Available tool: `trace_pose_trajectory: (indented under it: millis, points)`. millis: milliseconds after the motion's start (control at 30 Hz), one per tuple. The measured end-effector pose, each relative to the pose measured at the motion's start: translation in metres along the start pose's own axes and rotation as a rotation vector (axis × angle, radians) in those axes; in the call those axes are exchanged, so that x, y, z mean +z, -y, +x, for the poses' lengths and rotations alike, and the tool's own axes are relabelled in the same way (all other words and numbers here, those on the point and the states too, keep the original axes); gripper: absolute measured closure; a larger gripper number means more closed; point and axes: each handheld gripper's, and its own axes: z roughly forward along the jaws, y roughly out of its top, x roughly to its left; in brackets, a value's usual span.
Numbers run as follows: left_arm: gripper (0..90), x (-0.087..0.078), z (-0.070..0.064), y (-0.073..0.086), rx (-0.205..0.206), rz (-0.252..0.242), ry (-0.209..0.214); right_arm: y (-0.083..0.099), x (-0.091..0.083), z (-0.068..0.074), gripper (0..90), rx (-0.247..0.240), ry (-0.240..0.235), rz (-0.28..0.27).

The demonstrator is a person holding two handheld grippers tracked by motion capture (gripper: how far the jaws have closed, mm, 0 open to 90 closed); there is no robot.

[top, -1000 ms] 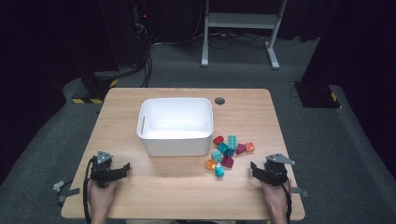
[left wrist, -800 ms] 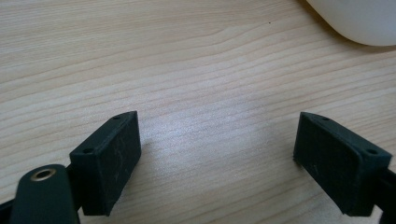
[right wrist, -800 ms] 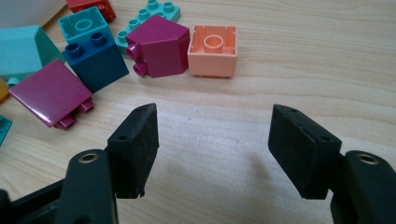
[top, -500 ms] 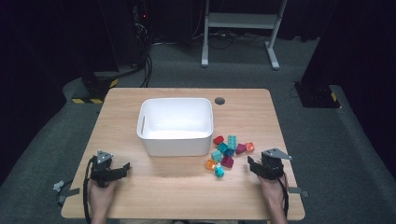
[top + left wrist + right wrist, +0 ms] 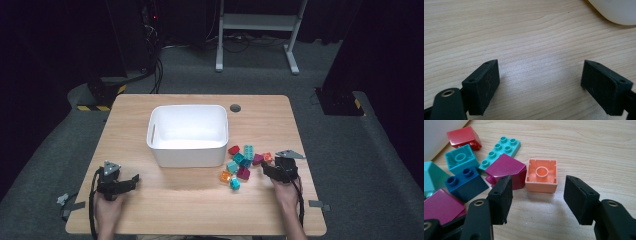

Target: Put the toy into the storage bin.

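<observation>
Jaws of the right gripper point(image 5: 537, 200), spread wide before the upturned orange plastic brick point(image 5: 541, 175), risk knocking the neighbouring magenta sloped brick point(image 5: 506, 170) askew.

A light wooden table point(image 5: 165, 195) stands on grey floor. On it sit a white tub point(image 5: 187, 134) and, just right, scattered toy bricks point(image 5: 242, 162).

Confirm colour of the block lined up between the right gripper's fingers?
Peach-orange block, lying hollow side up; clearest in the right gripper view.

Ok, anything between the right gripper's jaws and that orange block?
No. In the right gripper view, the right gripper is open just short of the orange block, with bare table between them.
</observation>
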Motion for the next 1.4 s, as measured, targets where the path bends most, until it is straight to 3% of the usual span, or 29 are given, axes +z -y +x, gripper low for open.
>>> trace_pose_trajectory:
  millis: [300, 733, 1100, 1233, 1400]
  points:
    - [15.4, 0.0, 0.0, 0.0, -0.002, -0.002, 0.0, -0.01, 0.011, -0.002, 41.8, -0.002, 0.016, 0.018]
    - [15.4, 0.0, 0.0, 0.0, 0.0, -0.001, 0.0, -0.009, 0.022, -0.004, 58.0, -0.015, 0.014, 0.051]
    - [15.4, 0.0, 0.0, 0.0, -0.001, -0.001, 0.0, -0.008, 0.005, -0.006, 58.9, -0.028, 0.006, 0.038]
    - [15.4, 0.0, 0.0, 0.0, -0.001, -0.001, 0.0, -0.012, -0.004, -0.005, 58.9, -0.041, -0.016, 0.027]
    - [15.4, 0.0, 0.0, 0.0, -0.001, -0.001, 0.0, -0.014, -0.013, -0.005, 58.9, -0.026, -0.079, 0.003]
